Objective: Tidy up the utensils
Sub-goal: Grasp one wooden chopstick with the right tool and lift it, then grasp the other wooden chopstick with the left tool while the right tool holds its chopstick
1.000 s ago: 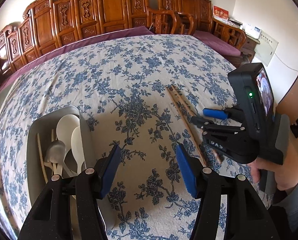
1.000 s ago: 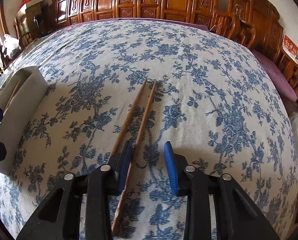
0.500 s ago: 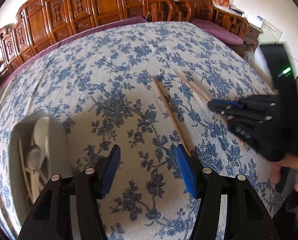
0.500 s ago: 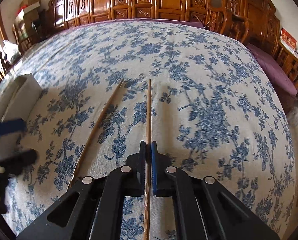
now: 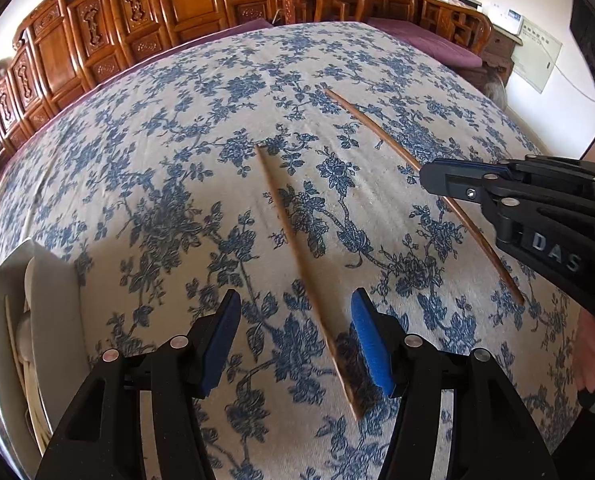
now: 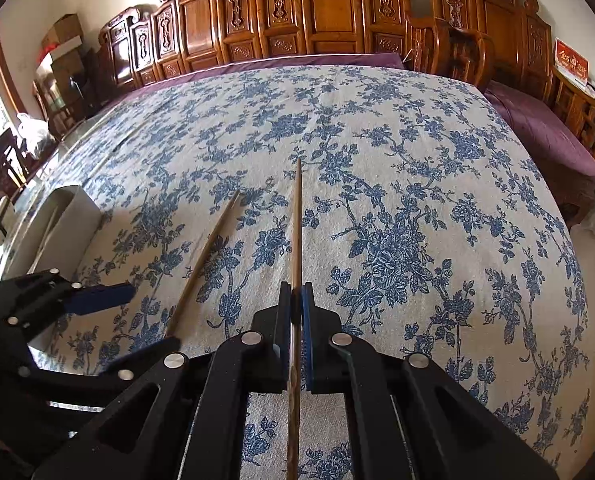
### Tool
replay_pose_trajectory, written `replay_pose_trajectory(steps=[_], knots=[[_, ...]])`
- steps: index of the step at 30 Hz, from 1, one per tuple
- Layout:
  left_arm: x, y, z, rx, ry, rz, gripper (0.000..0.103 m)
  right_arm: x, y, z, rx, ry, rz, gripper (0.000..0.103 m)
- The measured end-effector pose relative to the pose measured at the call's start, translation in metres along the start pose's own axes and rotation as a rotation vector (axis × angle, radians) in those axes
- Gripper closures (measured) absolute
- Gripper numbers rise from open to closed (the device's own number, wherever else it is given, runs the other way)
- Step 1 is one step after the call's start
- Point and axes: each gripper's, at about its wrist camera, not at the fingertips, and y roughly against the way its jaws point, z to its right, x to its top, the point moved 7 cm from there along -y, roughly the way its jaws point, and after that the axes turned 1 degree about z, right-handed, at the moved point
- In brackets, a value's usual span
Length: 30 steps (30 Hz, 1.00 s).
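Observation:
Two wooden chopsticks are in view over the blue-flowered tablecloth. My right gripper (image 6: 296, 300) is shut on one chopstick (image 6: 296, 224), which points away from it; this chopstick (image 5: 381, 133) and the right gripper (image 5: 429, 174) also show in the left wrist view at the right. The other chopstick (image 5: 297, 252) lies on the cloth, its near end between the fingers of my open left gripper (image 5: 295, 336). It also shows in the right wrist view (image 6: 205, 256), with the left gripper (image 6: 117, 320) at its near end.
A white utensil tray (image 5: 53, 320) holding spoons and sticks sits at the left edge of the table; it also shows in the right wrist view (image 6: 73, 216). Carved wooden chairs (image 6: 321, 8) line the far side. The tablecloth (image 6: 417, 160) covers the whole table.
My right gripper closed on one chopstick and swung it apart from the other. My left gripper moved right from the tray until the lying chopstick's near end came between its fingers.

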Motion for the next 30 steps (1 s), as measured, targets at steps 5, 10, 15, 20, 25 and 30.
replay_pose_trajectory(steps=[5,10,15,20,25,30], knots=[[0.003,-0.009,0.004,0.007,-0.001,-0.016,0.059,0.002,0.002,-0.003,0.009,-0.002,0.009,0.097],[0.006,-0.011,0.008,0.014,-0.009,-0.011,0.066,0.004,0.004,-0.001,0.015,-0.008,0.016,0.097],[0.008,-0.011,0.004,0.025,-0.007,-0.013,0.066,0.004,0.004,-0.001,0.016,-0.01,0.018,0.097],[0.009,-0.012,-0.006,0.012,0.023,-0.015,0.082,0.004,0.006,-0.001,0.019,-0.009,0.021,0.097],[0.008,-0.012,-0.013,0.003,0.05,-0.017,0.096,0.005,0.007,-0.003,0.024,-0.005,0.023,0.097],[0.004,-0.01,-0.014,-0.009,0.058,-0.013,0.099,0.005,0.008,-0.009,0.029,0.009,0.025,0.097]])
